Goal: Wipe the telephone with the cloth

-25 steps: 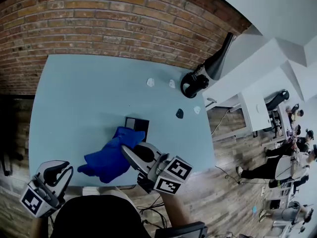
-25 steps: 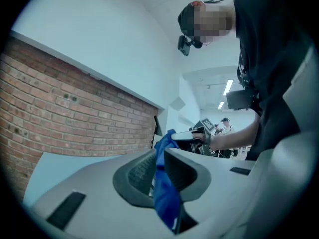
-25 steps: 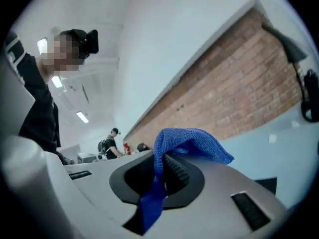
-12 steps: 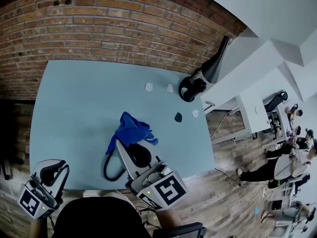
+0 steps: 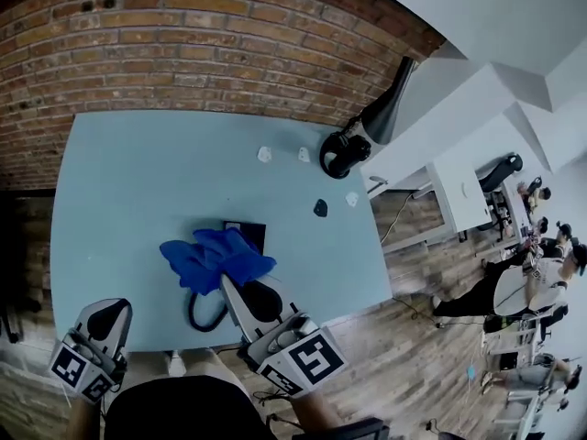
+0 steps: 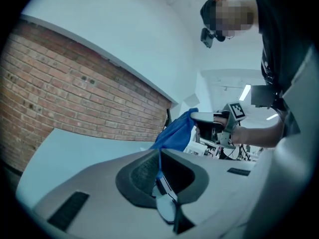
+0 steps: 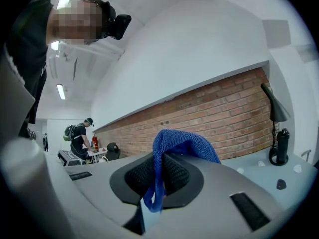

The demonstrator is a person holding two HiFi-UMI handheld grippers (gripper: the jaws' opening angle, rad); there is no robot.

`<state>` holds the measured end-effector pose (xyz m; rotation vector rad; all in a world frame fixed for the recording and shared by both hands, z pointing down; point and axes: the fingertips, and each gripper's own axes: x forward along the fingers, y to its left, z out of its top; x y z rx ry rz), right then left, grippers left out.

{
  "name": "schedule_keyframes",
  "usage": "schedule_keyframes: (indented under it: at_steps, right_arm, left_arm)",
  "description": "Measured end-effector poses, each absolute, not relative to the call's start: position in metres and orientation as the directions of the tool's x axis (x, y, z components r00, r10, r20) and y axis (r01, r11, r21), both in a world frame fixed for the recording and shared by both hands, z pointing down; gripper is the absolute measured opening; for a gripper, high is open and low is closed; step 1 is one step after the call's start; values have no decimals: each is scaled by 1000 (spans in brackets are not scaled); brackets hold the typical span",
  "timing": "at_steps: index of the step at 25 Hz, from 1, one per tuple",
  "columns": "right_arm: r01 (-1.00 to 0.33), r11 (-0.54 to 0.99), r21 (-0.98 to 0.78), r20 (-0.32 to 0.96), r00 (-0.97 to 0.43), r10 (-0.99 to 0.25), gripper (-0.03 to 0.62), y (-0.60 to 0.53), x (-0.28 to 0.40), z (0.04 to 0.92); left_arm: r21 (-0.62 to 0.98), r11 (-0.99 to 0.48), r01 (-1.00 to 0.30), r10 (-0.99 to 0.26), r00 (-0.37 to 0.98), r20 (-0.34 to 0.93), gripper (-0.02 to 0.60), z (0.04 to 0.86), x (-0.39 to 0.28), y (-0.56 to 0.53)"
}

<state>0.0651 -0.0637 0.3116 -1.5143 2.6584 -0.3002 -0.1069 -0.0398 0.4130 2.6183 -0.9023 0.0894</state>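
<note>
A blue cloth point(image 5: 215, 257) lies bunched over the black telephone point(image 5: 248, 235) on the light blue table point(image 5: 119, 181). The phone's coiled cord point(image 5: 195, 315) loops out toward the near edge. My right gripper point(image 5: 235, 284) is shut on the cloth's near edge. In the right gripper view the cloth point(image 7: 182, 143) folds up out of the pinched jaws point(image 7: 158, 166). My left gripper point(image 5: 108, 313) hangs off the table's near left corner, well away from the phone. Its jaws point(image 6: 159, 153) are closing to a tight seam with nothing between them. In that view the cloth point(image 6: 175, 132) hangs from the right gripper point(image 6: 214, 126).
A black lamp base point(image 5: 342, 150) stands at the table's far right corner, against the brick wall point(image 5: 211, 53). Small white pieces point(image 5: 264, 154) and a small black piece point(image 5: 319, 207) lie on the right side. People stand around desks beyond the table's right edge.
The right gripper lifted the cloth off the phone, showing the cord, then brought it down and leftward over the phone again. The left gripper stayed at the near left corner.
</note>
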Motion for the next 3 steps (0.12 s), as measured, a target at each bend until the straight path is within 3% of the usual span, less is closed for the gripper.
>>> schedule_keyframes:
  at_steps: [3]
  right_arm:
    - [-855, 458, -242, 66, -485, -872, 38, -59, 64, 318]
  left_arm:
    - [372, -697, -612, -594, 785, 177, 29, 412, -116, -45]
